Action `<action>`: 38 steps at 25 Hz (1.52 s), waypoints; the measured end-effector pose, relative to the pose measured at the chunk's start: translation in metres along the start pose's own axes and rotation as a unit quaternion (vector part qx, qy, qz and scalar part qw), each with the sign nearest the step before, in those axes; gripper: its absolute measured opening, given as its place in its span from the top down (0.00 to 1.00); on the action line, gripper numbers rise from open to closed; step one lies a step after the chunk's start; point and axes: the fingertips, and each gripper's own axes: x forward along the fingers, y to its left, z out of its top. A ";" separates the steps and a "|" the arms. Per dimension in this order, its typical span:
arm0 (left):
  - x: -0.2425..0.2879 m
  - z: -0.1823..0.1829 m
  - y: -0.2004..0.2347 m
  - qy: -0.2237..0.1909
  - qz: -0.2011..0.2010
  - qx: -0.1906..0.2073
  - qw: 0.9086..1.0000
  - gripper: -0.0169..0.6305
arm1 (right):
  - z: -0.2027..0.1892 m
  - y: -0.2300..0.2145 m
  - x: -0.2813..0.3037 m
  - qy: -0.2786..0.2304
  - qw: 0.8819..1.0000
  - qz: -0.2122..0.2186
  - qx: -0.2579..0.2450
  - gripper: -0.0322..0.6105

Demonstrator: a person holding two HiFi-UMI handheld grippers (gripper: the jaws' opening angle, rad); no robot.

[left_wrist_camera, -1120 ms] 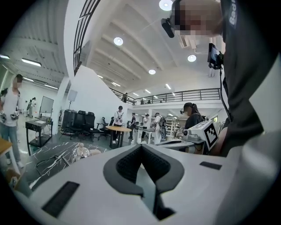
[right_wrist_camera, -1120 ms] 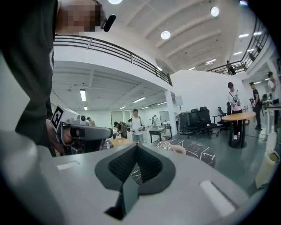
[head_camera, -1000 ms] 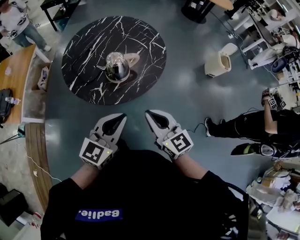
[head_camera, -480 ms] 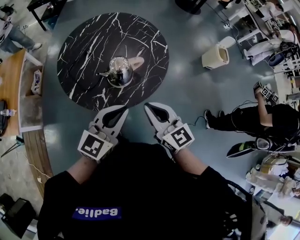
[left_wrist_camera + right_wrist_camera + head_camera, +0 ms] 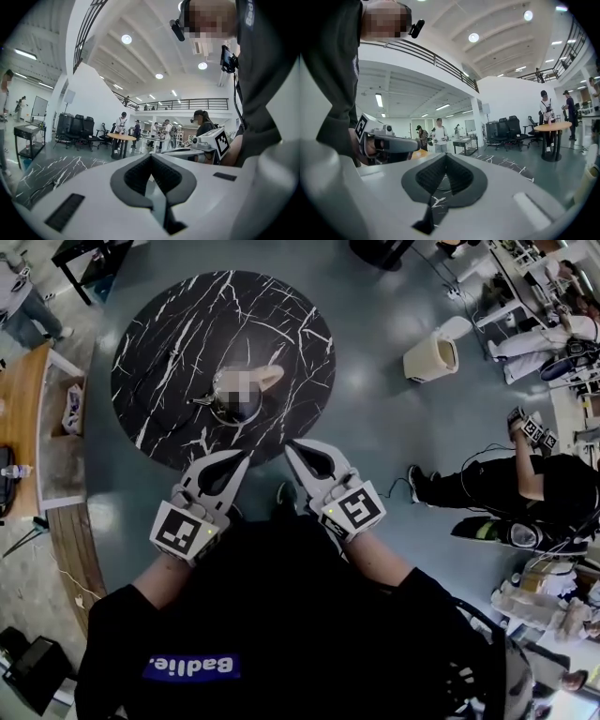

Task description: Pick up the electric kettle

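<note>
The electric kettle (image 5: 239,397), shiny steel with a beige handle (image 5: 268,378) pointing right, stands near the middle of the round black marble table (image 5: 178,334). A mosaic patch covers its lid. My left gripper (image 5: 242,457) and right gripper (image 5: 292,447) are side by side at the table's near edge, short of the kettle, both shut and holding nothing. In the left gripper view the jaws (image 5: 151,157) meet at the tips, with the table (image 5: 47,171) low on the left. The right gripper view shows shut jaws (image 5: 445,156) and marble behind them; the kettle is hidden in both gripper views.
A beige bin (image 5: 433,354) stands on the floor right of the table. A wooden counter (image 5: 23,409) runs along the left. A person (image 5: 525,486) sits on the floor at the right with a cable nearby. Other people, chairs and tables stand far off.
Both grippers have moved forward together, and their tips now reach the table's near edge. The kettle has not moved on the table.
</note>
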 end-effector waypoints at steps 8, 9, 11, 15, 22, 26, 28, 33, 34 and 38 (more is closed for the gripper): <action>0.024 0.008 0.005 -0.002 0.048 -0.007 0.999 0.96 | 0.006 -0.030 0.009 0.000 0.999 0.047 -0.001 0.95; 0.026 0.008 0.004 -0.001 0.049 -0.007 0.999 0.96 | 0.005 -0.034 0.010 0.000 0.999 0.051 -0.003 0.95; 0.032 0.008 0.003 0.002 0.053 -0.006 0.999 0.96 | 0.003 -0.040 0.011 0.000 0.998 0.059 -0.007 0.95; 0.038 0.009 0.000 0.009 0.059 -0.002 0.998 0.96 | -0.003 -0.046 0.012 0.007 0.997 0.072 0.002 0.95; 0.041 0.006 0.000 0.012 0.075 -0.008 0.997 0.96 | -0.010 -0.056 0.015 0.014 0.996 0.083 0.004 0.94; 0.043 0.003 -0.002 0.010 0.079 -0.012 0.997 0.96 | -0.022 -0.063 0.015 0.024 0.997 0.079 0.013 0.94; 0.044 0.006 -0.002 0.002 0.081 -0.013 0.997 0.96 | -0.025 -0.067 0.017 0.024 0.997 0.076 0.013 0.93; 0.042 -0.005 -0.009 0.018 0.076 -0.012 0.997 0.96 | -0.038 -0.070 0.021 0.037 0.996 0.075 0.017 0.92; 0.041 -0.005 -0.010 0.017 0.075 -0.013 0.997 0.96 | -0.040 -0.071 0.022 0.039 0.996 0.074 0.016 0.92; 0.039 -0.007 -0.015 0.021 0.071 -0.017 0.997 0.96 | -0.047 -0.075 0.025 0.046 0.997 0.067 0.016 0.90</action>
